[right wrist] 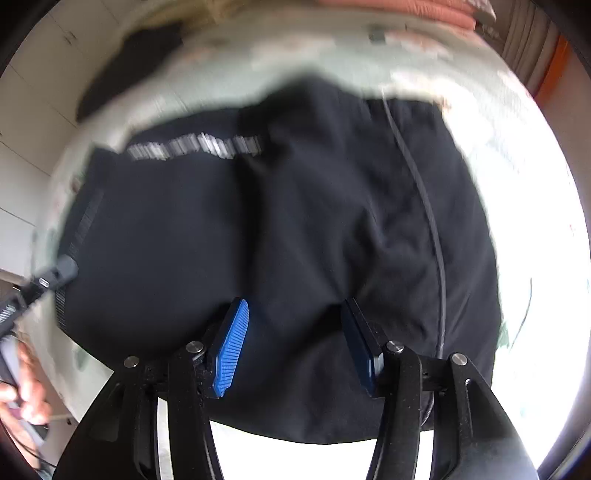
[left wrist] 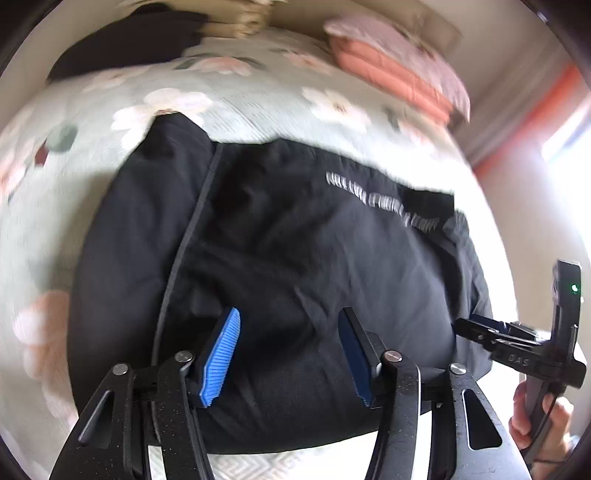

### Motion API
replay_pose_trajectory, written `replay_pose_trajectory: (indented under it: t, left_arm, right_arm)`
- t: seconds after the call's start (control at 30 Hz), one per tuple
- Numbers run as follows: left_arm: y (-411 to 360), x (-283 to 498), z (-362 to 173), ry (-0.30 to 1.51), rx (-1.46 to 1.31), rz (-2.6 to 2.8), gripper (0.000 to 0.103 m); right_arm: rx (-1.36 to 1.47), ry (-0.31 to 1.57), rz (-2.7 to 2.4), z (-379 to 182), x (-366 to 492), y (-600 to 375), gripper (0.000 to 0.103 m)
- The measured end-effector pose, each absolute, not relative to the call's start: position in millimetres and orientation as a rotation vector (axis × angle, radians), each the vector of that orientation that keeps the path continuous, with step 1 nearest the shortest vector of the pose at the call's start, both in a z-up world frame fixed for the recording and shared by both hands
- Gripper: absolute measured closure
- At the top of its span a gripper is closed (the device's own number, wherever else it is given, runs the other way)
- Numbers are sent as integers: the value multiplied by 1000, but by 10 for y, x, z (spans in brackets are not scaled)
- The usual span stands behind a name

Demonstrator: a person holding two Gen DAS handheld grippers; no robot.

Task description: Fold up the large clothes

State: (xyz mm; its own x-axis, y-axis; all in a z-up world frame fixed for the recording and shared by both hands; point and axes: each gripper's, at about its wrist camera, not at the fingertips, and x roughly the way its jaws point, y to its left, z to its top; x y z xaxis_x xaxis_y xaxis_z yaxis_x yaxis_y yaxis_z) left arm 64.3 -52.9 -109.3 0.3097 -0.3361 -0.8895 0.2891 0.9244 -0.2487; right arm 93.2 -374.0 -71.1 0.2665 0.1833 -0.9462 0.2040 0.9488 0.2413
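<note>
A large black garment [left wrist: 280,266] with a line of white lettering [left wrist: 380,206] lies folded into a rough rectangle on a floral bedspread [left wrist: 258,107]. My left gripper [left wrist: 290,332] hovers open over its near edge, holding nothing. The right gripper's body shows at the right in this view [left wrist: 517,343], held by a hand. In the right wrist view the same garment [right wrist: 295,229] fills the frame, with my right gripper [right wrist: 295,325] open above its near edge. The other gripper's tip [right wrist: 55,275] shows at the left edge.
A pink folded quilt with a pillow [left wrist: 399,66] lies at the bed's far right. Another dark garment [left wrist: 129,40] lies at the far left, next to a beige folded item [left wrist: 240,26]. A bright window with an orange curtain [left wrist: 532,114] is at the right.
</note>
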Motion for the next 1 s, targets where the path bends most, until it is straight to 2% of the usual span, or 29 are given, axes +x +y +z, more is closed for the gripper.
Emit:
replay_pose_trajectory:
  t: [0.03,0.07,0.1,0.27,0.4,0.5,0.6,0.67,0.73,0.8,0.93,1.0]
  left_arm:
    - [-602,623,-1224,1199,14,-401,38]
    - [-627,614,-1370,1205,53,-377,27]
    - [-607,622,-1480,1210,51,-366,23]
    - [-509,647,-1453,1217,-17,-363,21]
    - [-259,463,-1107,1173,-93,-352,21]
    - [-57,298,-1021,1168,-143,-292,21]
    - [78,205,-1184,1205,-132,-214,21]
    - [133,269,-1397,1245,-121,-182,21]
    - [169,320,-1526,1252,-122,-187,17]
    - [203,372,-1574,1250,-146,-198,8]
    - [254,437,-1488,1259,-159,-191,5]
    - [310,477,-1263,1223,-148,-206,10]
  right_arm:
    - [341,1330,-17,-849,917,-3715,47]
    - [331,1344,-19,-951,927,-3697,48]
    - [319,1348,-19,-1011,944,-3677,48]
    - [348,1355,-9,-970,946,-3728,49]
    - [321,1261,22,-448,828,-3675,48]
    - [262,1192,115,-150,795,-3320,41]
    - [213,1219,187,-239,832,-2912,41]
    - [166,1280,163,-518,899,-2757,40]
    - [217,1302,148,-729,959,-2787,33]
    - [270,1312,157,-812,1000,-2874,28]
    - [280,1320,185,-673,999,-2922,28]
    - [341,1294,211,-493,932,-3088,29]
